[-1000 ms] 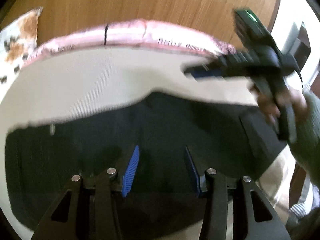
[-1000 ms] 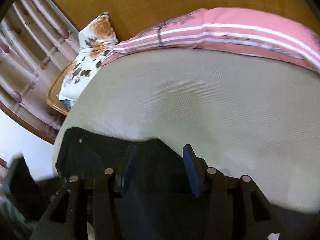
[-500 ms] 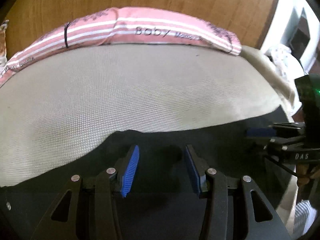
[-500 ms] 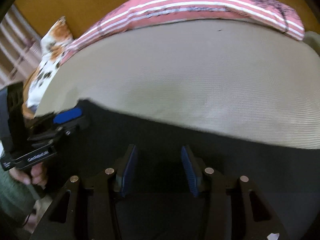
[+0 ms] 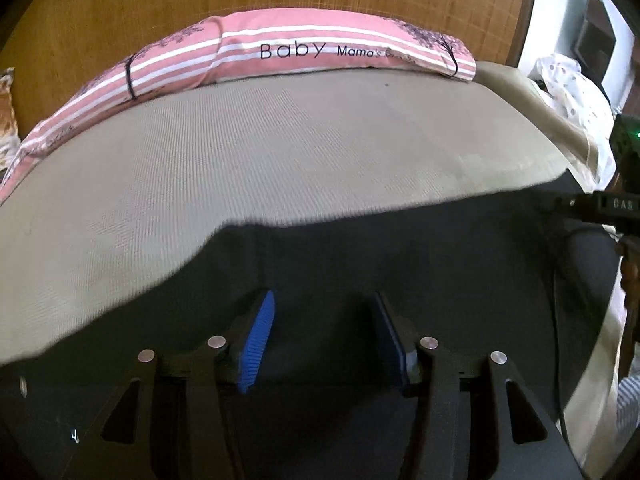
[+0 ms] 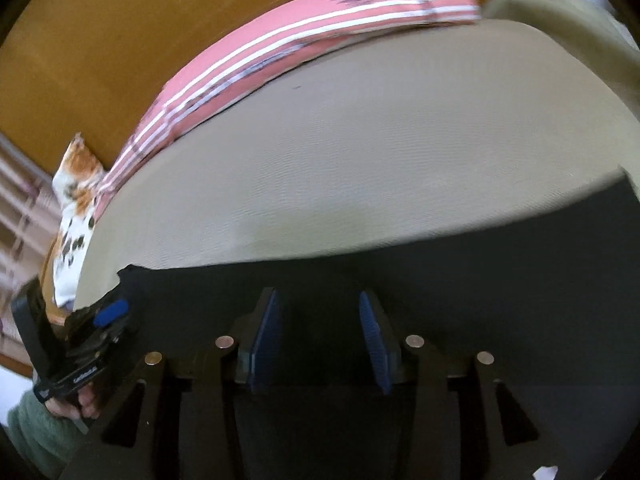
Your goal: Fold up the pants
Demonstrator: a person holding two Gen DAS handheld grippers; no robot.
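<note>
Black pants (image 5: 400,256) are spread on the near part of a beige mattress (image 5: 280,152). The left gripper (image 5: 324,336) and right gripper (image 6: 320,336) are held above them, jaws apart, nothing gripped. The cloth appears soft, light and limp; the far corners are judged the best holds.

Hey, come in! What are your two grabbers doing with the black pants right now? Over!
Left gripper open over black pants. Right gripper open too, gripping nothing. Pants spread on beige mattress. Nothing blocking; pink pillow far back.
</note>
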